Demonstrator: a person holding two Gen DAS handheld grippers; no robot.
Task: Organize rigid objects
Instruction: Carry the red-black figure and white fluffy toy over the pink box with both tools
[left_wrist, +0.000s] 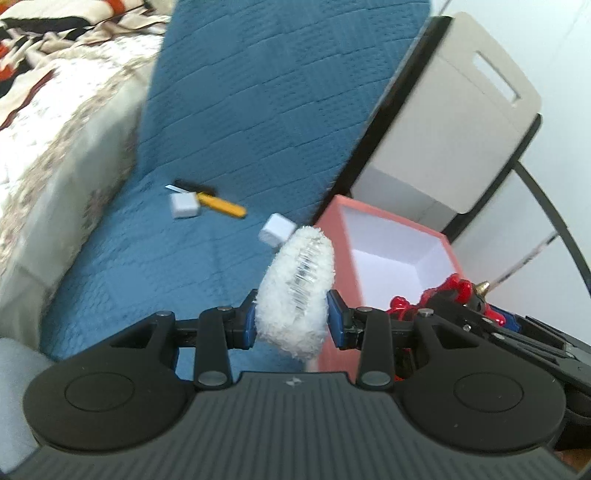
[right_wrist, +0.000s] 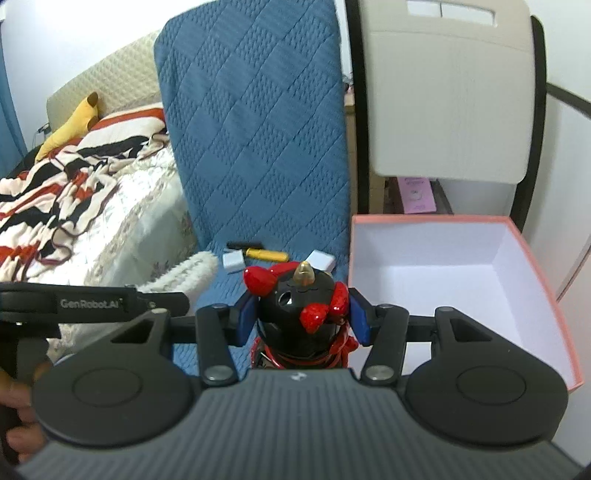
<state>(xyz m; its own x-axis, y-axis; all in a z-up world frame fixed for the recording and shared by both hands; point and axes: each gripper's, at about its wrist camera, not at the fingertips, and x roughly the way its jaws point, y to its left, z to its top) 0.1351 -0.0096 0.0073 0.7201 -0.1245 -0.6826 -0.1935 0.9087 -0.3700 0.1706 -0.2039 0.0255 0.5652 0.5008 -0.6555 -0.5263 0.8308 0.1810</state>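
Left wrist view: left tongs (left_wrist: 291, 314) clamp a fluffy clip (left_wrist: 297, 291) just left of the open box (left_wrist: 338, 266), whose visible interior looks empty. Two cubes (left_wrist: 184, 206), a knife (left_wrist: 218, 201) and a pen (left_wrist: 194, 184) lie on the blue cushion (left_wrist: 147, 240).

Right wrist view: right tongs (right_wrist: 302, 319) clamp a black-and-red figure (right_wrist: 295, 314) left of the box (right_wrist: 535, 280), shown wholly empty. Judged: sorting barely begun.
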